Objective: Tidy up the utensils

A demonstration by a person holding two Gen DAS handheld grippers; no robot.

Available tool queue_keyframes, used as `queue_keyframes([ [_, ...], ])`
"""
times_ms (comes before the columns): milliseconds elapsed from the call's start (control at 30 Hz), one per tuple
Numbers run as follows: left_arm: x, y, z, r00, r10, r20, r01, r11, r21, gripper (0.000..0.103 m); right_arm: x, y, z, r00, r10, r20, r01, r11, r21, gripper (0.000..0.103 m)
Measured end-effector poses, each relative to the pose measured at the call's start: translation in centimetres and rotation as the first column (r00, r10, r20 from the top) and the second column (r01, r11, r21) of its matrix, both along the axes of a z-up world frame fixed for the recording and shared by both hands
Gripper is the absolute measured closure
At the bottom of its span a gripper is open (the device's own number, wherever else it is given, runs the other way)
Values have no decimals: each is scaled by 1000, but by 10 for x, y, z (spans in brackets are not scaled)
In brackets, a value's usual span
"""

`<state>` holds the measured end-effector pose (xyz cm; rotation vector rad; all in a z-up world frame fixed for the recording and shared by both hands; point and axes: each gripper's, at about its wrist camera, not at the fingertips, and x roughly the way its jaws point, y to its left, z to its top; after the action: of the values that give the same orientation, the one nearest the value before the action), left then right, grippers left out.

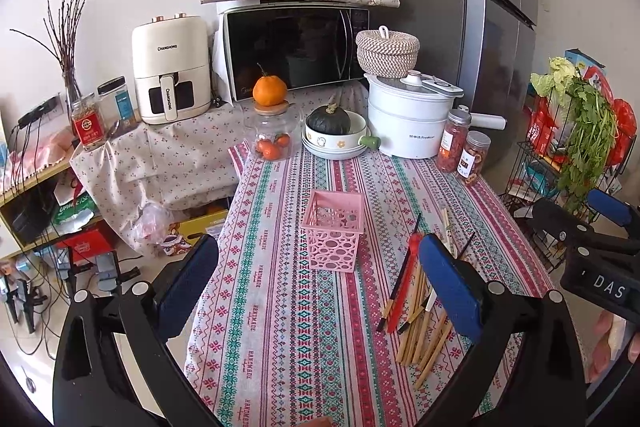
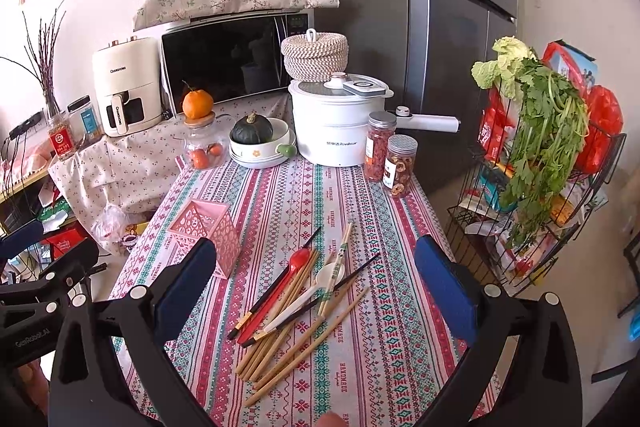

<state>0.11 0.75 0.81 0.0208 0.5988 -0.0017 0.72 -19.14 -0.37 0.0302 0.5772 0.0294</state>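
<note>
A pink perforated holder stands upright and empty on the patterned tablecloth; it also shows in the right wrist view. A loose pile of utensils lies to its right: several bamboo chopsticks, black chopsticks, a red spoon and a white spoon. The pile shows in the left wrist view, partly hidden by a finger. My left gripper is open and empty, above the table in front of the holder. My right gripper is open and empty above the pile.
At the table's far end stand a glass jar with an orange on top, a bowl with a squash, a white cooker and two snack jars. A wire rack with greens stands to the right. A microwave is behind.
</note>
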Motion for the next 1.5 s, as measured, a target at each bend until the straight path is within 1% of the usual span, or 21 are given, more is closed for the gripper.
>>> queue_keyframes([
  [133,-2,-2,3,1000,6,16,-6,1000,3,7,-3,1,5,1000,2,24,-2,1000,-4,7],
  [267,-3,-2,5,1000,11,25,-11,1000,5,7,-4,2,6,1000,3,29,-2,1000,-4,6],
  [1500,-4,-1,3,1000,10,25,-10,1000,3,7,2,2,-2,1000,13,-14,-13,1000,6,6],
])
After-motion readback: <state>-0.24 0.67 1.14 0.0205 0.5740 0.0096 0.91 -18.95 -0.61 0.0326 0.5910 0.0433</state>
